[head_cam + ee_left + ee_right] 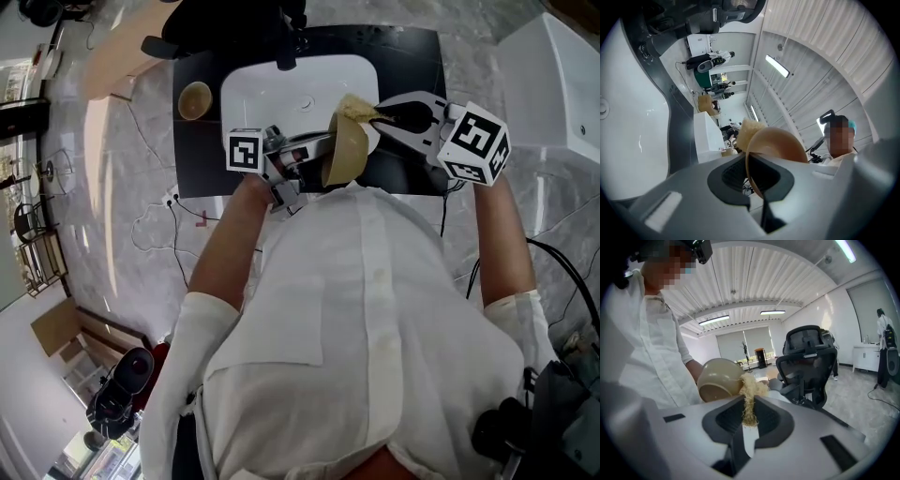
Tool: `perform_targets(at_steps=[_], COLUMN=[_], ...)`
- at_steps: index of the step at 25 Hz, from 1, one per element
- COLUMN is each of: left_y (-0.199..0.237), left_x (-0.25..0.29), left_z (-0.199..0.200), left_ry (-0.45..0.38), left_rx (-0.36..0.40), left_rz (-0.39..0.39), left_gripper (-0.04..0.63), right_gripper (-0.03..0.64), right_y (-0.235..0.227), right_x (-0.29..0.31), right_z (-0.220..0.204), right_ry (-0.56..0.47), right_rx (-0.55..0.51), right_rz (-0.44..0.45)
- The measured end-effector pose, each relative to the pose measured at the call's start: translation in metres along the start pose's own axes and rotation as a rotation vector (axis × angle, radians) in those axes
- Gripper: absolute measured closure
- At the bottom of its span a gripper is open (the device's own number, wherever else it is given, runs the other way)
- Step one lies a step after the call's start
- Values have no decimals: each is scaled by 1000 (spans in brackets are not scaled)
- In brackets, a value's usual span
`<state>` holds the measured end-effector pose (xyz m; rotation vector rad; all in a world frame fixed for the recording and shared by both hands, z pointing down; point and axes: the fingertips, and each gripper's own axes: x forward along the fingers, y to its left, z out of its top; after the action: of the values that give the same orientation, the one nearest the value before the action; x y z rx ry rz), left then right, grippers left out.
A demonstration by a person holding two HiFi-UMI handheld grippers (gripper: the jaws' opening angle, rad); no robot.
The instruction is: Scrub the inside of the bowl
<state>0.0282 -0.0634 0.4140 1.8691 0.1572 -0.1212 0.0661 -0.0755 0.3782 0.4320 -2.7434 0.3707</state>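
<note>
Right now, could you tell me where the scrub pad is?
In the head view the scrub pad is over the right side of the sink, pinched in the right gripper at the rim of the tilted bowl.

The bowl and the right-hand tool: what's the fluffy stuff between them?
A tan fibrous scrub pad, clamped in the right gripper and reaching the bowl; the right gripper view shows it.

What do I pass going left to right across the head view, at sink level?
Spare bowl → left gripper → held bowl → right gripper.
</note>
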Motion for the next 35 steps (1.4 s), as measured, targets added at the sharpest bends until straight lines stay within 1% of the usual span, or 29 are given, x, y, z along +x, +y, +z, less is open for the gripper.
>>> perform_targets(at_steps=[4,7,9,11,14,16,18,20,22,24,26,28,29,30,32,35], left_y=[4,5,9,14,19,20,19,16,11,5,-2,-9,-11,-12,-12,-7], left_x=[11,14,13,11,8,8,10,12,12,9,5,4,4,4,3,1], left_z=[2,8,12,15,18,22,24,26,30,36,41,44,45,44,42,38], left_ry=[-24,-40,-58,-74,-109,-144,-161,-167,-193,-233,-271,-291,-290,-286,-272,-252], left_rx=[-11,12,6,2,-12,-30,-32,-31,-40,-54,-65,-58,-51,-44,-38,-32], left_rz=[24,61,88,111,134,132,125,123,108,75,29,-12,-21,-26,-20,10], left_gripper=[583,582,583,583,583,583,583,583,583,583,583,583,583,583,583,583], right_gripper=[568,568,568,568,568,568,568,568,568,568,568,568,568,568,568,568], right_y=[2,7,13,20,37,52,62,67,71,71,66,54,45,36,19,5], right_x=[-13,-26,-32,-36,-41,-40,-38,-37,-35,-27,-16,-7,-4,-3,-7,-16], right_z=[16,32,39,41,39,35,28,23,15,2,-21,-46,-55,-60,-57,-40], right_ry=[-82,-174,-230,-263,-280,-268,-254,-246,-218,-159,-67,39,76,91,71,19], right_rx=[7,30,42,40,19,-2,-10,-6,-12,-26,-36,-42,-39,-29,0,11], right_rz=[24,60,91,126,205,268,318,353,373,368,337,276,236,195,132,88])
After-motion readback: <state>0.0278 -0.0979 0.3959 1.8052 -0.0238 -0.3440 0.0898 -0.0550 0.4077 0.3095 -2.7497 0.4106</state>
